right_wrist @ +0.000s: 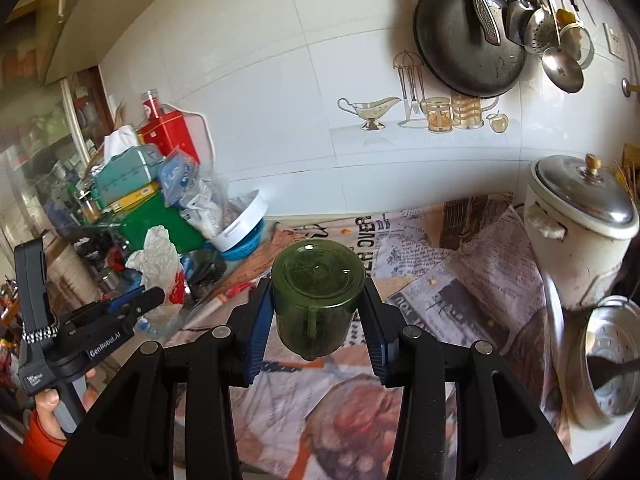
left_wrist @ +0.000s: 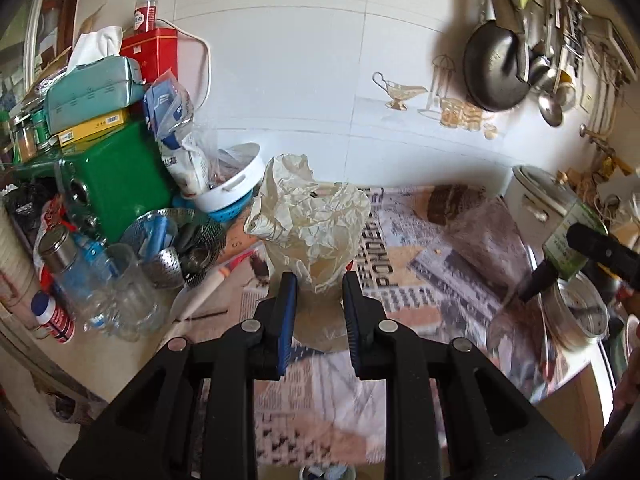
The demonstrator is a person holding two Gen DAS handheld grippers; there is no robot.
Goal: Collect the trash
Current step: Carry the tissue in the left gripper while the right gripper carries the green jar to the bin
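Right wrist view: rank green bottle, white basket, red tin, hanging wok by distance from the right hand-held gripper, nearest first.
1. Green bottle: held between the right hand-held gripper pads, base toward the camera.
2. White basket: left of centre, tipped on the counter clutter.
3. Red tin: further left, atop the pile by the wall.
4. Wok: upper right, hanging on the wall.

left view: sits on the left claw, looks forward and down at the surface, close up.
right view: sits on the right claw, looks the same way, from further right.
shared: both see the wall, pan, green box and each other's claw.
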